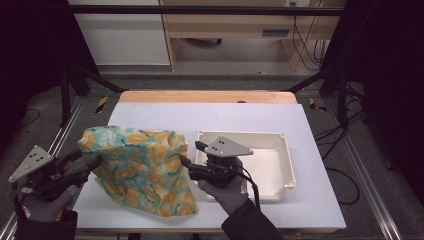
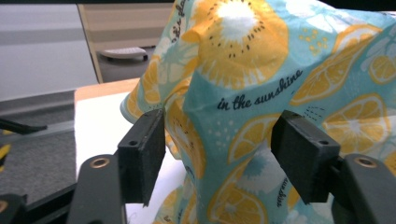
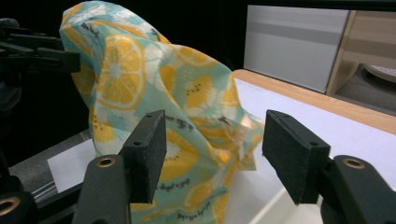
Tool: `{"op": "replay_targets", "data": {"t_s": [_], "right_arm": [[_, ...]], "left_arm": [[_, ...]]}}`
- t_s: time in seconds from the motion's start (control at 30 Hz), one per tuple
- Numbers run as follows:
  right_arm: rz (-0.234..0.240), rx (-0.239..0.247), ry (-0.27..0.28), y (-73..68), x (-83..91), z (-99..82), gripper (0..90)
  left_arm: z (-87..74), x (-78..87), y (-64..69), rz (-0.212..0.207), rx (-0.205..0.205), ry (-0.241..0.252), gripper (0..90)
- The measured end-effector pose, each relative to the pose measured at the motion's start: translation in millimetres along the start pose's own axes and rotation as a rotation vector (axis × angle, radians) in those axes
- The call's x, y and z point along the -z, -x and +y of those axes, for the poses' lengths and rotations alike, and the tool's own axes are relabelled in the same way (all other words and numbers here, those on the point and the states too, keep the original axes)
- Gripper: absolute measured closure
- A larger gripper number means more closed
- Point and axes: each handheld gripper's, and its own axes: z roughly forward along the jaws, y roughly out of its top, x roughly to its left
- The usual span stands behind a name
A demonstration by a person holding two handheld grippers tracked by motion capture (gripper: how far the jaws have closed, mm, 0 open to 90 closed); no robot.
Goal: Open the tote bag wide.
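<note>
A turquoise cloth (image 1: 140,170) printed with orange slices stands bunched up on the white table mat (image 1: 210,117), left of centre. My left gripper (image 1: 86,162) sits at the cloth's left edge. In the left gripper view the left gripper (image 2: 219,158) is open, and a fold of the cloth (image 2: 243,60) rises between its pads without being pinched. My right gripper (image 1: 190,152) reaches the cloth's right side from over the tray. In the right gripper view the right gripper (image 3: 212,154) is open, with the cloth (image 3: 121,70) just beyond and between its pads.
A shallow white tray (image 1: 287,155) lies on the mat to the right of the cloth, under my right hand. The mat's near edge runs close to both forearms. Dark frame bars and cables flank the table.
</note>
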Motion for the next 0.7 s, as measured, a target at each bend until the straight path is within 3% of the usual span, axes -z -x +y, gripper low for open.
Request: {"op": "replay_targets", "data": {"t_s": [0.37,0.5,0.53,0.7], "right_arm": [[0.061,0.023,-0.017,-16.8,-23.8,9.1,49.6],[0.074,0.042,-0.028,-22.0,-29.7,8.7,60.6],[0.08,0.044,-0.028,-23.3,-31.5,8.3,68.8],[0.088,0.034,-0.037,-24.1,-32.2,9.3,82.3]], "left_arm": [[-3.1,4.1,-1.1,0.002,0.019,0.007,57.4],[-4.0,7.0,-2.5,0.007,0.022,0.011,64.3],[-4.2,7.7,-2.7,0.009,0.023,0.013,69.1],[-5.5,10.1,-1.7,0.03,0.018,0.017,76.1]]}}
